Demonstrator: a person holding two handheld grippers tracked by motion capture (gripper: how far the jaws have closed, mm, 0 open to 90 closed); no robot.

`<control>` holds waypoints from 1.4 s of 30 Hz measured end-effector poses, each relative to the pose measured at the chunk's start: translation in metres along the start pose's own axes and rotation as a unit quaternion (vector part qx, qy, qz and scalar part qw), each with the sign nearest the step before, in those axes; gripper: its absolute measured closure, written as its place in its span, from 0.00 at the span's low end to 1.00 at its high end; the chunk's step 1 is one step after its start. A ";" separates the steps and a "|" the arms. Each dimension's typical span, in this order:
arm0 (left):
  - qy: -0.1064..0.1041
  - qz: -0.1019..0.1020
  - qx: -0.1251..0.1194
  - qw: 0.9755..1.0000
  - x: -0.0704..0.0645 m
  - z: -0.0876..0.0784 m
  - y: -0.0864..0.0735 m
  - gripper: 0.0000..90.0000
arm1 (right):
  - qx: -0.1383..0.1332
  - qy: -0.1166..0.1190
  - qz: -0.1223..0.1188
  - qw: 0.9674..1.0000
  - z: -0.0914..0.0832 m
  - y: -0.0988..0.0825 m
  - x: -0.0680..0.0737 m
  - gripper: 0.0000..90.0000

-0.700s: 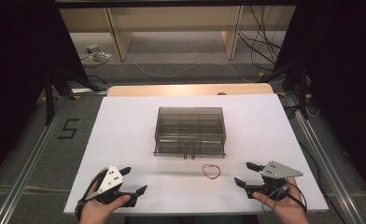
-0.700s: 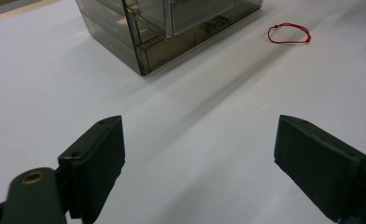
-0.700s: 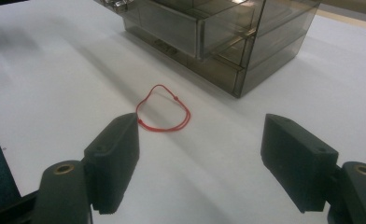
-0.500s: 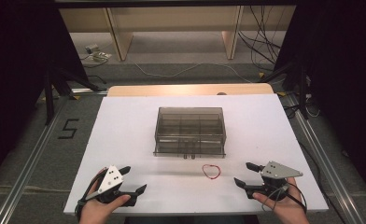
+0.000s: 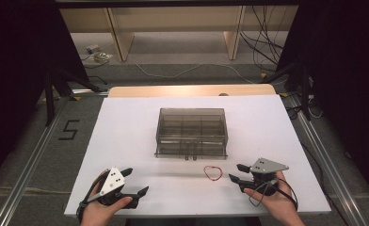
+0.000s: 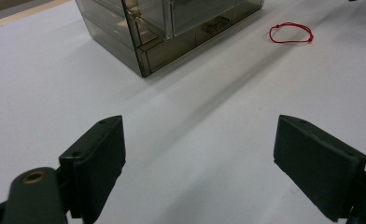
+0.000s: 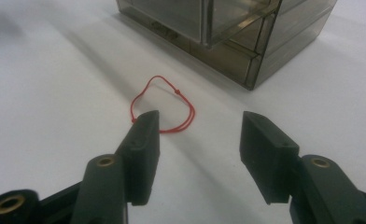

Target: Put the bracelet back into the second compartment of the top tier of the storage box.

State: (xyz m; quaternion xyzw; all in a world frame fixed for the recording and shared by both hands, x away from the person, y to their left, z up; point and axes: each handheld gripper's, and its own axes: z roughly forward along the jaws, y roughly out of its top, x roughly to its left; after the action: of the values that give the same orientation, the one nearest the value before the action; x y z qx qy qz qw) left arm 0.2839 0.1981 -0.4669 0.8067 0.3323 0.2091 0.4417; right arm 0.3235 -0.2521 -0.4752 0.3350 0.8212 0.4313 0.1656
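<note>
From above, I hold my left gripper (image 5: 136,182) low at the near left of the white table (image 5: 126,122), its jaws spread apart with nothing between them, my left hand (image 5: 102,209) wrapped around its body. My right gripper (image 5: 236,173) sits at the near right in my right hand (image 5: 269,200), jaws also parted and empty, a grey plate on top and a cable looping under my wrist. A smoky clear plastic box (image 5: 192,133) with compartments stands in the middle of the table, lid closed. A red string loop (image 5: 213,173) lies flat on the table just in front of the box's near right corner, between the box and my right gripper and close to its jaw tips. Along my left gripper (image 6: 200,154), the two black jaws stand wide apart over bare white table; the box (image 6: 172,28) is ahead to the upper left and the red string loop (image 6: 291,32) lies well ahead at the upper right, apart from the box. Along my right gripper (image 7: 200,135), the jaws are open and hold nothing; the red string loop (image 7: 165,105) lies just beyond the left jaw tip, which covers part of it from this angle, and I cannot tell whether they touch. The box (image 7: 232,32) stands behind it, to the upper right.
</note>
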 end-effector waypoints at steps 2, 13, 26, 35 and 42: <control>-0.001 -0.001 0.000 1.000 0.000 0.000 0.000 0.19 | 0.002 -0.001 -0.001 1.000 0.004 0.002 0.000 0.58; -0.001 0.001 -0.002 1.000 0.000 0.001 -0.001 0.19 | 0.022 0.008 -0.017 1.000 0.037 0.017 0.000 0.63; -0.006 0.005 -0.001 1.000 -0.002 0.003 -0.001 0.19 | 0.033 0.015 -0.024 0.999 0.059 0.023 0.003 0.65; -0.007 0.007 -0.003 1.000 -0.003 0.003 -0.001 0.19 | 0.040 0.018 -0.022 0.999 0.068 0.024 0.003 0.64; -0.009 0.009 -0.003 1.000 -0.003 0.003 -0.001 0.19 | 0.052 0.020 -0.020 0.998 0.076 0.025 0.004 0.64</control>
State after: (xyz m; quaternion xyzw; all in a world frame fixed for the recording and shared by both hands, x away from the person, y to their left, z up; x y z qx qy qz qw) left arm 0.2833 0.1944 -0.4698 0.8101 0.3201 0.2069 0.4455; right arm 0.3736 -0.1939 -0.4977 0.3175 0.8522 0.3915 0.1402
